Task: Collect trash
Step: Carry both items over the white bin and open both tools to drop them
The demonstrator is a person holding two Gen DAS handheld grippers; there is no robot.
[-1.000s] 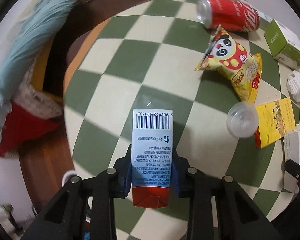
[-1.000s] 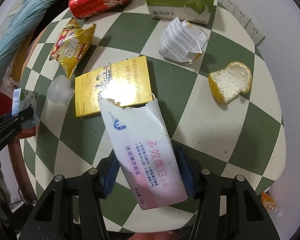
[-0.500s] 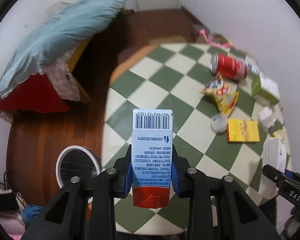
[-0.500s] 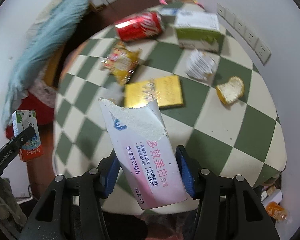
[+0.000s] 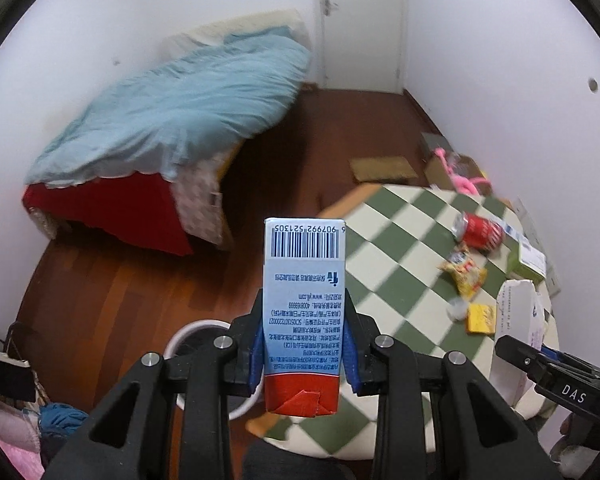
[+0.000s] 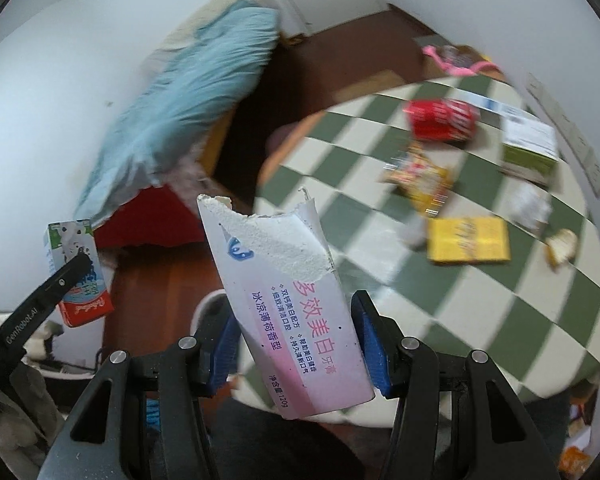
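The milk carton (image 5: pixel 303 312) is clamped upright in the left gripper (image 5: pixel 303 354), barcode end up and red end down, blue pads pressing both side faces, and it hangs above the wooden floor (image 5: pixel 112 280) just off the tabletop (image 5: pixel 396 280) edge. Right below and behind it sits a white-rimmed bin (image 5: pixel 204 344), partly hidden by the jaws. Over to the other side, the right gripper (image 6: pixel 296 350) holds a torn toothpaste box (image 6: pixel 288 304), pink and white with its ragged open end up, leaning left, jaws closed on its lower half; it too is out past the tabletop's near edge, with the bin's rim (image 6: pixel 204 308) peeking beside the left pad. From the right wrist view the carton (image 6: pixel 76 272) shows at far left in the other gripper's finger. Both grippers point forward and somewhat down, side by side, well apart. Left on the checkered tabletop: a red soda can (image 6: pixel 440 120) on its side near the far edge, a green-and-white box (image 6: pixel 530 148) beside it toward the wall, a yellow snack bag (image 6: pixel 420 178) in the middle, a flat yellow box (image 6: pixel 468 240) nearer, crumpled white paper (image 6: pixel 530 206) and a piece of orange peel (image 6: pixel 562 246) at the right edge. Beyond, a bed (image 5: pixel 172 120) with a pale blue duvet lies against the wall.
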